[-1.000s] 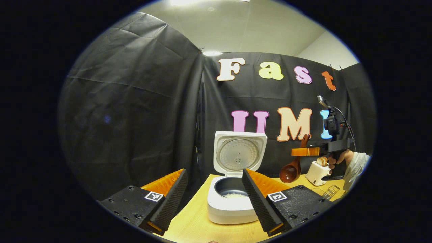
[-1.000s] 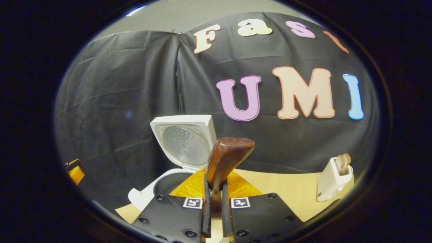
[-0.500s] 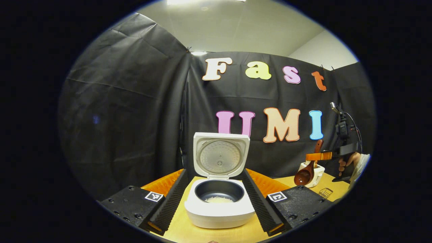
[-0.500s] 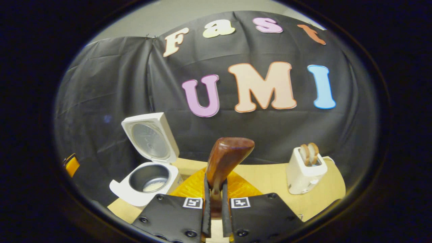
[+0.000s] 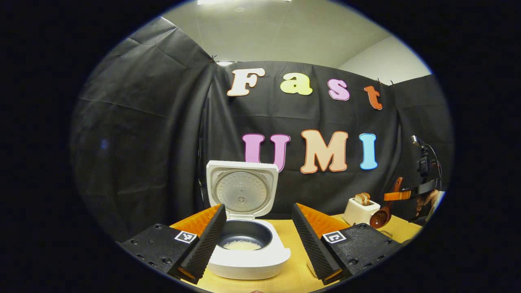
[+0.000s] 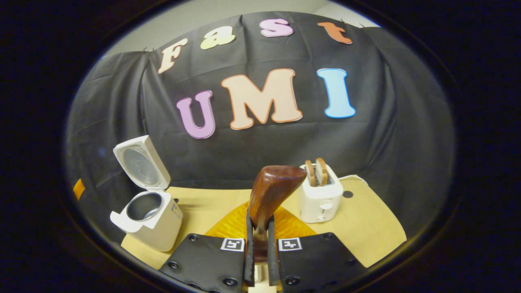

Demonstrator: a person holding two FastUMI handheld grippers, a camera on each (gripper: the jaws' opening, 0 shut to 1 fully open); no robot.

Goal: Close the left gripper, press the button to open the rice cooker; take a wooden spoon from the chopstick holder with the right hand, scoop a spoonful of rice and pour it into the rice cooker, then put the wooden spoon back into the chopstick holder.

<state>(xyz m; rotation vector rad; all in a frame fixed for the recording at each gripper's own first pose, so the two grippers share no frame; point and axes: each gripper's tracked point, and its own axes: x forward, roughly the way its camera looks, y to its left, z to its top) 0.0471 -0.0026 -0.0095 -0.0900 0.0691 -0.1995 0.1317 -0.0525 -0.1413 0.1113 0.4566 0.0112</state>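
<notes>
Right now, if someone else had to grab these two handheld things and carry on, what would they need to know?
Left tool: open, holding nothing, pointed at the rice cooker.
Right tool: shut on the wooden spoon, off to the right by the toaster.
Rice cooker: lid up, some rice lying in the pot.
Done: cooker opened, spoon taken; the rice in the pot suggests the scoop is poured.
Left: put the wooden spoon back into the chopstick holder; I cannot pick the holder out in these views.
</notes>
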